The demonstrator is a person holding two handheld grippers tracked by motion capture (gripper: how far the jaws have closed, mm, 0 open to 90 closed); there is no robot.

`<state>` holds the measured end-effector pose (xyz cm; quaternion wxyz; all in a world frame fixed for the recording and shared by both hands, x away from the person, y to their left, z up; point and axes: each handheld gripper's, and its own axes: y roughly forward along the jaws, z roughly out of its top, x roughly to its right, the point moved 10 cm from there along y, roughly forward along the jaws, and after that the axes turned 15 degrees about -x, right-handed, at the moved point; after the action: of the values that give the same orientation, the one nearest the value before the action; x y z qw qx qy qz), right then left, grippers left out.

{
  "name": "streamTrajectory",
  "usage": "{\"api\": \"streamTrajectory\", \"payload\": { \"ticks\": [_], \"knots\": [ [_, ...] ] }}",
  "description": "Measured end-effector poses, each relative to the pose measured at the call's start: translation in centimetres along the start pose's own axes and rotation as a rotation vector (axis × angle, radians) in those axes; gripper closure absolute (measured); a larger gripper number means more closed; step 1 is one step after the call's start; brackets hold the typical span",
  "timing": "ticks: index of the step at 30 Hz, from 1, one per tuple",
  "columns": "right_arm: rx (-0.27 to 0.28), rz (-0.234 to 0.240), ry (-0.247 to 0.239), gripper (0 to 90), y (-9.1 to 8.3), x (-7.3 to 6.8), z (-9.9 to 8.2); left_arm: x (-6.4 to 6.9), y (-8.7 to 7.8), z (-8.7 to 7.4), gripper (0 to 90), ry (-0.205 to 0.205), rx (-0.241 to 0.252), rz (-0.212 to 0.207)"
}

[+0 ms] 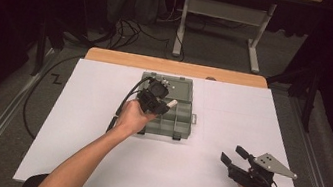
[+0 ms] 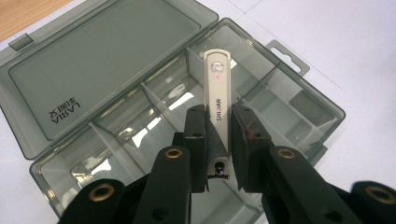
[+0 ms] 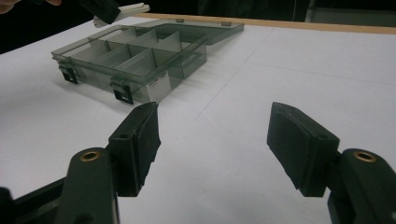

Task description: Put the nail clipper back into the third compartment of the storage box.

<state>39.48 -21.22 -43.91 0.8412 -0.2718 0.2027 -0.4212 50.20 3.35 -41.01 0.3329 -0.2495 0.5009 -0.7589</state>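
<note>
A smoky grey plastic organiser box lies open on the white table, its lid folded back flat and its compartments bare. My left gripper hovers over the box, shut on a slim white nail clipper that juts forward past the jaws above a middle compartment. In the right gripper view the same clipper shows at the top left above the box. My right gripper rests at the near right of the table, its jaws wide open with nothing between them.
The white sheet covers the table, with a wooden strip along the far edge. Latches hang on the box's front wall. A cable trails from the left gripper. Beyond the table stand a white desk frame and floor cables.
</note>
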Motion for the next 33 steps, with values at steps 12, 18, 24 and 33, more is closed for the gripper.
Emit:
{"api": "streamTrajectory", "payload": {
  "ticks": [12, 18, 24, 33],
  "knots": [
    [0.007, -0.004, -0.001, 36.2, -0.1, 0.0, 0.1, -0.6, 0.7, 1.0, 76.8, -0.019, -0.008, 0.011],
    [0.007, -0.001, 0.001, 36.2, -0.1, 0.0, 0.1, -0.7, 1.1, 1.4, 76.8, -0.019, -0.023, 0.015],
    [0.007, -0.002, 0.001, 36.2, -0.1, 0.1, 0.1, -0.9, 1.6, 1.7, 76.7, -0.032, -0.026, 0.009],
    [0.01, -0.001, -0.002, 36.1, -0.1, 0.1, 0.1, -1.0, 2.6, 1.9, 76.7, -0.037, -0.048, 0.009]
  ]
}}
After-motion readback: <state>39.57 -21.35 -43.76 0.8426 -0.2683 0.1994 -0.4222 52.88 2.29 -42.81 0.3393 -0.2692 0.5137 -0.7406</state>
